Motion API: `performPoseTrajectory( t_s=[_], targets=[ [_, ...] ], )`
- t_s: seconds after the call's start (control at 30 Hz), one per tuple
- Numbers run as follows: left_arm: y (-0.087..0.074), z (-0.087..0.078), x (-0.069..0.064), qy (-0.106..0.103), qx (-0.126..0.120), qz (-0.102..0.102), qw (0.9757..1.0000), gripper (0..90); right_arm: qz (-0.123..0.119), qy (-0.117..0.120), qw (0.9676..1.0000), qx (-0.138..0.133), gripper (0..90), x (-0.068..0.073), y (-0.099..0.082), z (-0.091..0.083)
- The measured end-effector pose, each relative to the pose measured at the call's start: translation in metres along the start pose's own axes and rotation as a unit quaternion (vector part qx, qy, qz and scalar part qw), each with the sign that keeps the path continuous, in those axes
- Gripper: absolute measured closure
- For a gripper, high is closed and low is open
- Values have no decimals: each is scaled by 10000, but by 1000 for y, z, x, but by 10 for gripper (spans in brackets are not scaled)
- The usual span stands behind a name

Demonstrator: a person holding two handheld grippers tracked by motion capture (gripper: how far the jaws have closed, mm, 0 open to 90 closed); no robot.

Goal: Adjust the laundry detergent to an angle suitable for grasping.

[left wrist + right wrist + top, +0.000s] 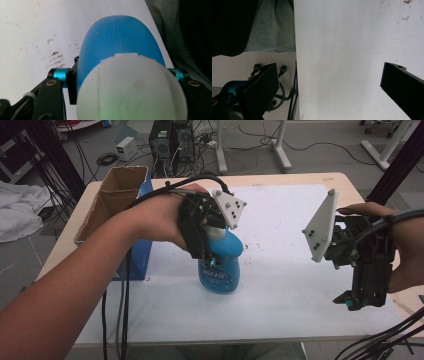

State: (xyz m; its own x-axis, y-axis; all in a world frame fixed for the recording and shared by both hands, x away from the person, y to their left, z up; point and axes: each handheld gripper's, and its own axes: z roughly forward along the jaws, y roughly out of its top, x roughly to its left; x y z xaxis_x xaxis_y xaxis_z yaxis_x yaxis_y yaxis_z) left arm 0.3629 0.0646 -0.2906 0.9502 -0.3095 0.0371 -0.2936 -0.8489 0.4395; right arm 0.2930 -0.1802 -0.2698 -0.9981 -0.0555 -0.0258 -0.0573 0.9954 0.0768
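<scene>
A blue bottle (222,275) with a white cap stands upright on the white sheet (285,290) near the middle of the table. My left gripper (212,257) comes down from above and is shut on the bottle's upper part. In the left gripper view the white cap (132,92) and the blue body (120,37) sit between the black jaws of the left gripper (120,75). My right gripper (357,301) hangs over the table's right side, apart from the bottle. In the right gripper view the right gripper (329,82) is open over the bare sheet with nothing between its jaws.
An open cardboard box (117,195) stands at the table's far left with a blue box (142,255) against its near side. Cables (385,342) lie over the near right corner. The sheet has brown specks (56,56). Computer towers (172,142) stand on the floor beyond the table.
</scene>
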Motion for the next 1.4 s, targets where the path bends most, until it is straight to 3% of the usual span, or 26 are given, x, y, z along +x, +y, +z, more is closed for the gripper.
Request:
performPoseTrajectory(
  t_s=[0.4, 0.87, 1.17, 1.4],
  targets=[
    [-9, 6, 0, -14, 24, 176, 9998, 384, -18, 8, 10000, -23, 11, 0, 1, 1],
    [-16, 13, 3, -57, 3, 184, 9998, 384, 12, 26, 10000, -33, 11, -1, -1, 4],
    [-15, 13, 1, -42, -11, 411, 9991, 384, -1, 21, 10000, -44, 11, -2, -1, 4],
    [-13, 16, 1, -156, -78, 504, 9986, 384, 18, 25, 10000, -35, 11, -2, -1, 4]
  ],
)
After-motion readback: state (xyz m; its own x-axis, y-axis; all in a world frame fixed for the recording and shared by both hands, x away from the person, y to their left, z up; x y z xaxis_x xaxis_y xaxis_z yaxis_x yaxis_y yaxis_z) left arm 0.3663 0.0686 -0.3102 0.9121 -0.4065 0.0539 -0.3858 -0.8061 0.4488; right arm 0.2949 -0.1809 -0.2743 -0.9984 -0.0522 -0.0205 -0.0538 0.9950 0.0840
